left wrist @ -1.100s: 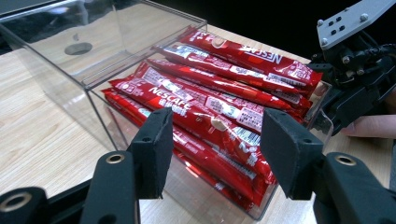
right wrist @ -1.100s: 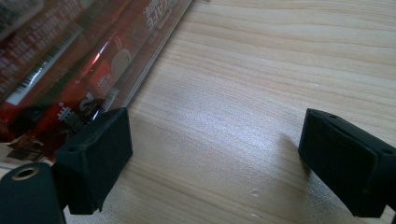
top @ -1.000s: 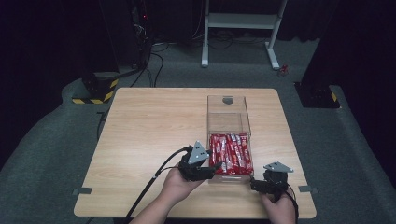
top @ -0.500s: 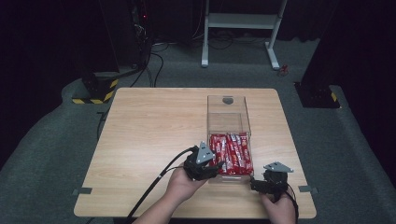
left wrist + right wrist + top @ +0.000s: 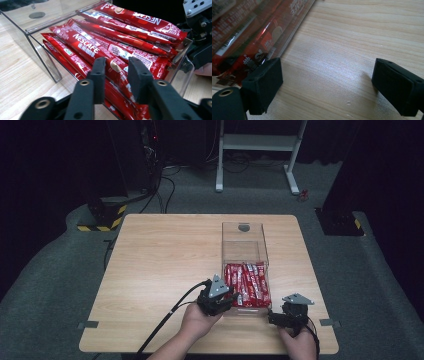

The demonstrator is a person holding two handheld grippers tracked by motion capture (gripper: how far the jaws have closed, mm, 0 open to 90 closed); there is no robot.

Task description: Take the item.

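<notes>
Fingers of the left gripper (image 5: 116, 75) straddle, part-open, one light, slick, crinkly sachet (image 5: 100, 53) atop the box (image 5: 245, 242) pile, seemingly untouched; pinch mid-length, while the right gripper (image 5: 327, 82) gapes empty.

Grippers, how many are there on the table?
2. The left gripper is at the clear box's near left corner, its jaws over the red packets. The right gripper is by the near right corner, its jaws wide apart over the table.
</notes>
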